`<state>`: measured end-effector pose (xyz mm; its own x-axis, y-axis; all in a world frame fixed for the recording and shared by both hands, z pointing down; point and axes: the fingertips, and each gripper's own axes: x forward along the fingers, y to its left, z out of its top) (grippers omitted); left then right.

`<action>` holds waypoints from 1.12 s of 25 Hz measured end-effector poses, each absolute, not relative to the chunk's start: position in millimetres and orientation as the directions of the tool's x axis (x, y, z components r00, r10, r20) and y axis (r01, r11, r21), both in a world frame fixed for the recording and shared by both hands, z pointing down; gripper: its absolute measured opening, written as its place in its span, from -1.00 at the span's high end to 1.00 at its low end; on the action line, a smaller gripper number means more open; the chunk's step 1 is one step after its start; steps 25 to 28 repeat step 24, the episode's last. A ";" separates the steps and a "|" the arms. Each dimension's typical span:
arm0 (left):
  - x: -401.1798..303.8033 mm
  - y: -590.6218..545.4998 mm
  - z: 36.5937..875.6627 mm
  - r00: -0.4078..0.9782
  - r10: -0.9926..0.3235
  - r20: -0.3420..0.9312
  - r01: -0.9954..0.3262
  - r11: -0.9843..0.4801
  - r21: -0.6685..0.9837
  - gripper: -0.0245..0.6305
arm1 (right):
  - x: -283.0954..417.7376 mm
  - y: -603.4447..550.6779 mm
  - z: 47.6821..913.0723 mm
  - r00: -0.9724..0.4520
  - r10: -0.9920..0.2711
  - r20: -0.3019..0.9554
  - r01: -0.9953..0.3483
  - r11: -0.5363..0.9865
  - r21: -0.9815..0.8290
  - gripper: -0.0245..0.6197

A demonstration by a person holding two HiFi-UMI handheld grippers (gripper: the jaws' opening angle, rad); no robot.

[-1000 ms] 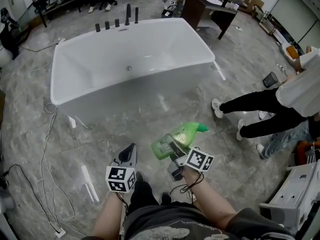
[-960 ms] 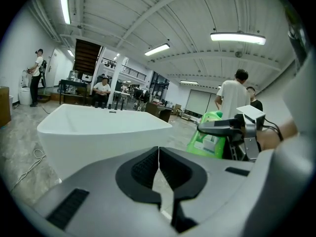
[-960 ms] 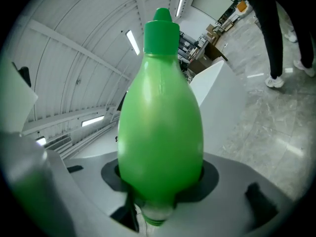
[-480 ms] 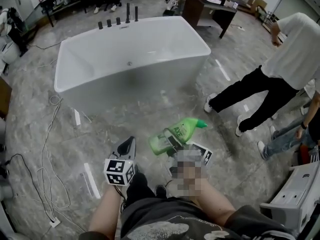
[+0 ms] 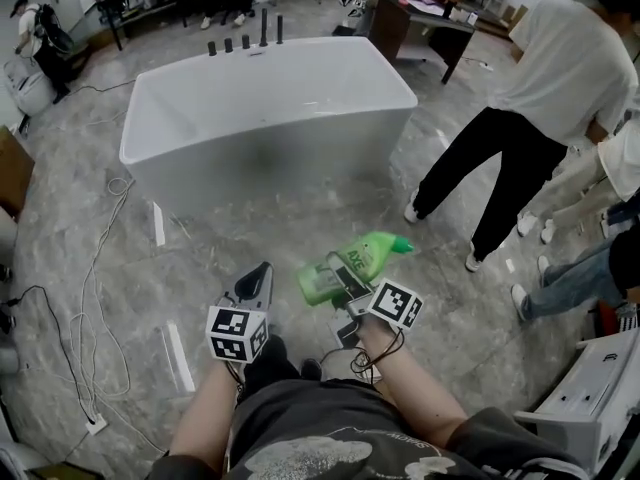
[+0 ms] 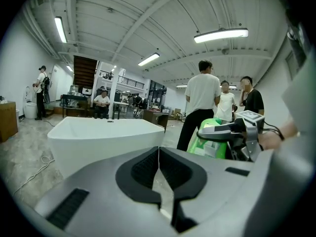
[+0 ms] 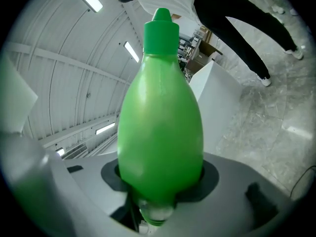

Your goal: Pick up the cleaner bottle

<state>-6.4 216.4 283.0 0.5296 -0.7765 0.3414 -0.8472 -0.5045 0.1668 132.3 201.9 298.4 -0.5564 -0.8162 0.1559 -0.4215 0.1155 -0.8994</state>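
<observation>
Since a second ago, a person in a white shirt (image 5: pixel 560 68) has stepped in beside the one bathtub (image 5: pixel 280 163). My left claw (image 5: pixel 260 280) is closed and empty. My right claw (image 5: pixel 340 280) clamps the one green cleaner bottle (image 5: pixel 358 260), carried sideways above the floor.

Person in white (image 5: pixel 555 68) now upright, stepped closer to tub (image 5: pixel 270 158), second bystander (image 5: pixel 615 168) further in at right edge, left gripper (image 5: pixel 262 273) and right gripper (image 5: pixel 340 280) with bottle (image 5: pixel 372 251) edged forward, brown box (image 5: pixel 12 173) showing at left edge.
</observation>
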 end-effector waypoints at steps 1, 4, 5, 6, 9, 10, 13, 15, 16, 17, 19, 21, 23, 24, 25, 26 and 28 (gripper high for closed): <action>-7.3 223.9 284.1 0.528 -0.778 0.341 -0.849 -0.502 0.168 0.88 | 131.9 209.5 300.5 -0.556 -0.816 0.155 -0.417 0.113 -0.902 0.31; -8.9 235.1 284.3 0.523 -0.782 0.340 -0.852 -0.495 0.171 0.88 | 131.4 220.8 302.8 -0.553 -0.820 0.148 -0.398 0.103 -0.912 0.31; -9.5 236.9 283.6 0.522 -0.782 0.340 -0.852 -0.495 0.171 0.88 | 130.7 222.7 302.7 -0.552 -0.821 0.147 -0.394 0.101 -0.913 0.31; -10.0 238.6 282.8 0.522 -0.782 0.340 -0.852 -0.495 0.170 0.88 | 129.7 224.5 302.4 -0.553 -0.821 0.147 -0.393 0.101 -0.914 0.31; -11.9 243.8 281.8 0.522 -0.783 0.338 -0.852 -0.497 0.165 0.88 | 125.8 229.9 301.8 -0.556 -0.819 0.144 -0.392 0.105 -0.914 0.31; -12.1 245.5 281.6 0.522 -0.783 0.339 -0.852 -0.497 0.164 0.88 | 125.1 231.4 301.6 -0.557 -0.818 0.144 -0.390 0.105 -0.915 0.31; -10.2 246.8 279.5 0.518 -0.786 0.338 -0.855 -0.493 0.163 0.88 | 126.0 232.1 300.2 -0.560 -0.816 0.139 -0.380 0.104 -0.919 0.31; -8.9 245.6 278.2 0.515 -0.788 0.336 -0.856 -0.491 0.160 0.88 | 126.6 231.4 300.5 -0.563 -0.815 0.139 -0.375 0.102 -0.921 0.31; -8.5 245.4 278.1 0.515 -0.789 0.336 -0.857 -0.490 0.160 0.88 | 126.5 231.5 300.8 -0.565 -0.813 0.140 -0.374 0.101 -0.922 0.31; -8.4 245.5 278.2 0.513 -0.789 0.337 -0.857 -0.489 0.162 0.88 | 125.7 231.9 300.5 -0.568 -0.811 0.139 -0.372 0.102 -0.922 0.31; -9.2 246.3 277.9 0.510 -0.790 0.340 -0.859 -0.485 0.164 0.88 | 123.3 232.5 299.2 -0.576 -0.806 0.137 -0.368 0.106 -0.924 0.31; -9.6 246.5 276.7 0.509 -0.790 0.342 -0.860 -0.484 0.162 0.88 | 121.6 232.8 297.8 -0.582 -0.801 0.138 -0.369 0.109 -0.923 0.31; -9.0 246.2 275.2 0.509 -0.789 0.344 -0.860 -0.485 0.158 0.88 | 120.7 232.5 296.6 -0.589 -0.796 0.140 -0.371 0.112 -0.922 0.31; -8.6 246.0 274.5 0.509 -0.789 0.344 -0.860 -0.487 0.156 0.88 | 120.3 232.3 296.0 -0.592 -0.794 0.140 -0.372 0.114 -0.921 0.31; -8.6 246.0 274.5 0.509 -0.789 0.344 -0.860 -0.487 0.156 0.88 | 120.3 232.3 296.0 -0.592 -0.794 0.140 -0.372 0.114 -0.921 0.31; -8.6 246.0 274.5 0.509 -0.789 0.344 -0.860 -0.487 0.156 0.88 | 120.3 232.3 296.0 -0.592 -0.794 0.140 -0.372 0.114 -0.921 0.31; -8.6 246.0 274.5 0.509 -0.789 0.344 -0.860 -0.487 0.156 0.88 | 120.3 232.3 296.0 -0.592 -0.794 0.140 -0.372 0.114 -0.921 0.31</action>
